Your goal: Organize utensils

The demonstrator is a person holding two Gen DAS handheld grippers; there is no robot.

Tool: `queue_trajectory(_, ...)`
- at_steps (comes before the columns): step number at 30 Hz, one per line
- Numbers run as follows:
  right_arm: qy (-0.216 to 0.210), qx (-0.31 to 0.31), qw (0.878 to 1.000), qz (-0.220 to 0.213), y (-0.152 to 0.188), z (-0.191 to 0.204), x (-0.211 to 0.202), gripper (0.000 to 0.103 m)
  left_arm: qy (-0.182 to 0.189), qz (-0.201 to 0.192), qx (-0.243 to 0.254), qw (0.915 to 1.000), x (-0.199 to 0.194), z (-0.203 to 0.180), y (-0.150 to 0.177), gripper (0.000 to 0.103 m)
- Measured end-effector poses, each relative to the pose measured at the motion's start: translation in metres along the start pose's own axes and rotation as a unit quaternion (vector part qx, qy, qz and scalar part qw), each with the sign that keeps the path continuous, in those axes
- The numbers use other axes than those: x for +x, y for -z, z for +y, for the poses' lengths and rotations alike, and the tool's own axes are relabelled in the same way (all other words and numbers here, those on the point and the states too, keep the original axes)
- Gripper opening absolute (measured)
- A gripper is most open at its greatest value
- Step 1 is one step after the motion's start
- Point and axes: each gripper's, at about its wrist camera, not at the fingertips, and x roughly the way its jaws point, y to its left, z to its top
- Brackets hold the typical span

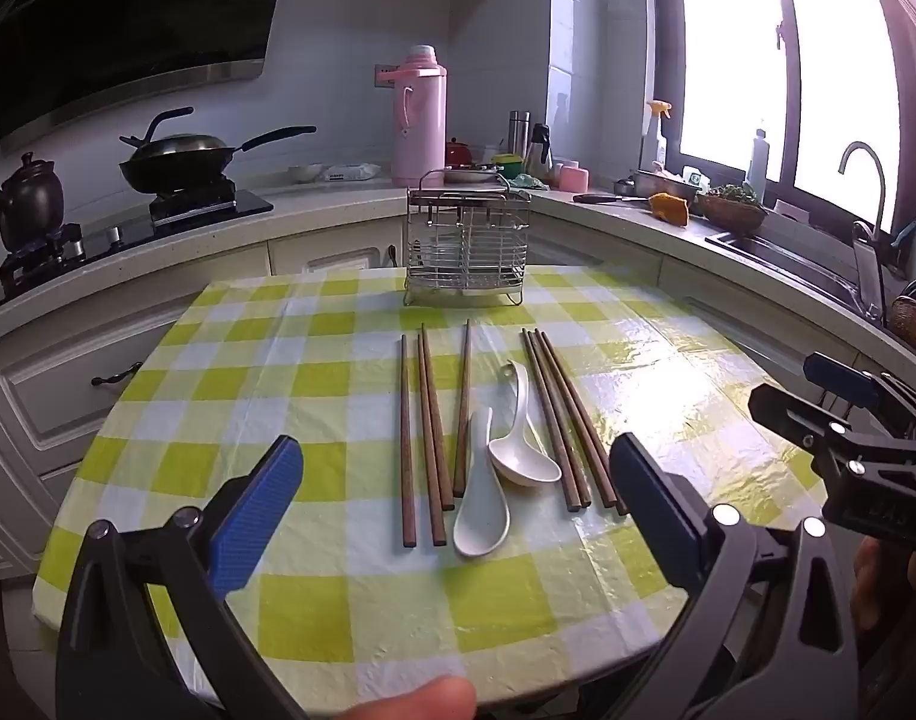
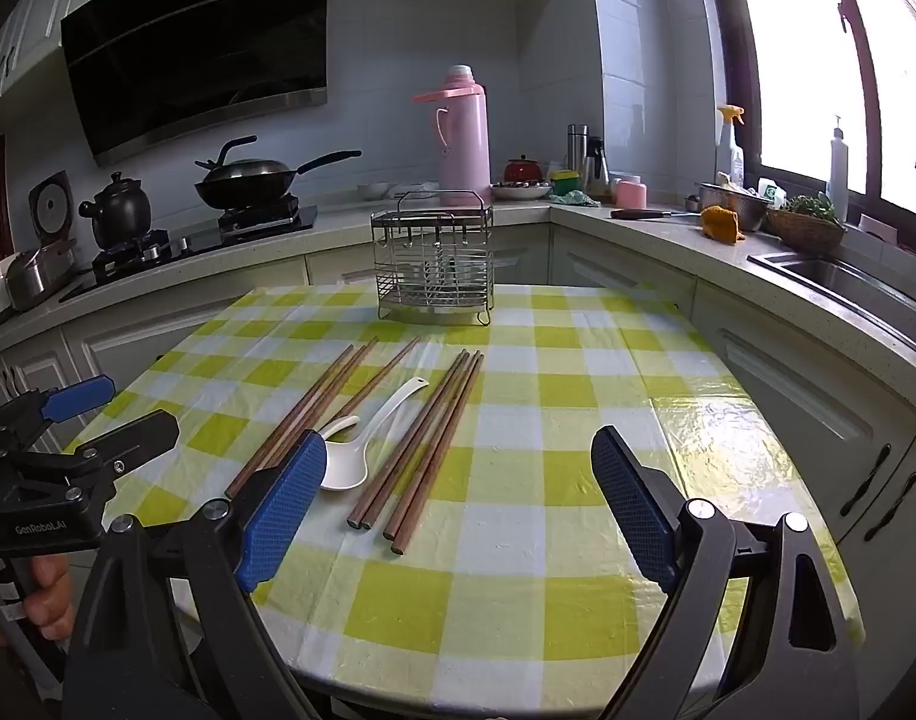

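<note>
Wooden chopsticks lie mid-worktop; both grippers' fingers gape empty, so pinch one bundle squarely for the rack.

Only text we can read is "GenRobot.AI" on the left gripper body, left of the chopsticks.

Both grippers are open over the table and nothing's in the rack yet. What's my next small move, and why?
Probably ease the right gripper down onto the four bunched chopsticks. They lie just ahead of its open jaws, with the wire rack empty behind them.
</note>
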Motion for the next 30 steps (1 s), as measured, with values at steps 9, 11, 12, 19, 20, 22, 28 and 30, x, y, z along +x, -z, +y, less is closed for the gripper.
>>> queue_trajectory(9,-0.001,0.002,1.000,-0.001,-0.001,0.000,-0.001,0.084,0.001,0.000,-0.001,1.0000,-0.001,0.001,-0.001,0.099)
queue_trajectory(11,-0.002,0.002,1.000,-0.002,-0.001,0.000,-0.002,0.084,0.001,-0.001,-0.001,1.0000,-0.001,0.001,-0.001,0.099)
queue_trajectory(12,-0.003,0.002,1.000,-0.002,-0.001,0.000,-0.002,0.084,0.001,-0.001,0.000,1.0000,-0.002,0.001,-0.002,0.099)
queue_trajectory(19,-0.017,0.000,1.000,-0.004,-0.002,0.000,-0.004,0.084,0.004,-0.007,0.004,1.0000,-0.003,0.005,-0.002,0.099)
queue_trajectory(20,-0.017,-0.001,1.000,-0.004,-0.001,0.000,-0.004,0.084,0.004,-0.007,0.003,1.0000,-0.003,0.007,-0.003,0.099)
queue_trajectory(22,-0.018,0.001,1.000,-0.005,-0.002,0.001,-0.006,0.084,0.007,-0.006,-0.001,1.0000,-0.005,0.009,-0.003,0.099)
queue_trajectory(28,-0.033,-0.003,0.999,-0.001,-0.003,0.004,-0.005,0.084,0.017,-0.002,-0.005,0.9998,-0.003,0.013,-0.003,0.099)
queue_trajectory(30,-0.038,-0.004,0.999,0.000,-0.004,0.005,-0.005,0.084,0.021,0.000,-0.006,0.9998,-0.002,0.013,-0.003,0.099)
